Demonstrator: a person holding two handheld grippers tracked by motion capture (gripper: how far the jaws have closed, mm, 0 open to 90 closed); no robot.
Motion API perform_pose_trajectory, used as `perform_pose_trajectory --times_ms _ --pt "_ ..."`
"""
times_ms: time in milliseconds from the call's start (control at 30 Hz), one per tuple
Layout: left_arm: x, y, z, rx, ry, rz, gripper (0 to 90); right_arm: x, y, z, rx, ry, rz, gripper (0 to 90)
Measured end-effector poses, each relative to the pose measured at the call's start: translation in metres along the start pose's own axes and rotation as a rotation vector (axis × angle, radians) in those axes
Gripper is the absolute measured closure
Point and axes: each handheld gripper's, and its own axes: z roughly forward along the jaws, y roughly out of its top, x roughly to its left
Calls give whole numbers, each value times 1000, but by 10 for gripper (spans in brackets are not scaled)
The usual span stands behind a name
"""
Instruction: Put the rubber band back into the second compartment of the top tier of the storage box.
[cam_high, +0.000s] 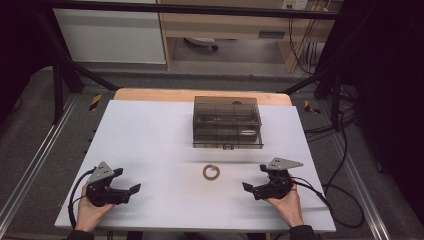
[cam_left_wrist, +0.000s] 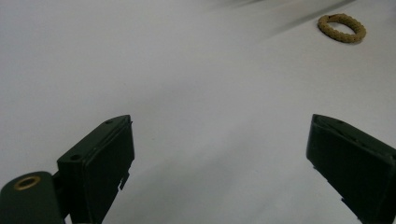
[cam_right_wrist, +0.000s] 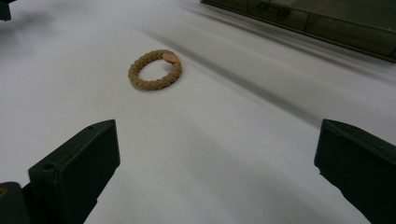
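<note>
Nearest the person's edge of the table, the left gripper (cam_high: 121, 187) and the right gripper (cam_high: 259, 179) rest low on the white table sheet (cam_high: 150, 145), each held in a hand, each with its jaws spread wide and nothing between them. Between the two and a little farther out lies the braided ring (cam_high: 211, 172), flat on the sheet and touching nothing; it is nearer the right gripper, whose own view shows it ahead and to the left (cam_right_wrist: 154, 70), while the left gripper view has it off at the upper right (cam_left_wrist: 342, 28). It looks like a tan woven cord band with a small flat tag (cam_right_wrist: 169, 57) on one side, so it should be very light, soft and ready to flatten under a pinch; its rough weave ought to grip well, though it sits low on the smooth sheet. One jaw inside the loop and one outside, closing across the braid away from the tag, seems the surest hold. Beyond it stands a smoky clear compartment box (cam_high: 227, 122) with its lid closed and small items dimly seen inside. Past the table's wooden far edge (cam_high: 200, 94) are grey floor, black frame bars (cam_high: 60, 75), cables (cam_high: 340, 130) and pale cabinets (cam_high: 110, 35)
</note>
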Motion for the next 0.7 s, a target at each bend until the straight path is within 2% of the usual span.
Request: perform_pose_trajectory --times_ms 700 --pt "1 0 0 -1 3 -8 73 20 17 26 24 27 -23 10"
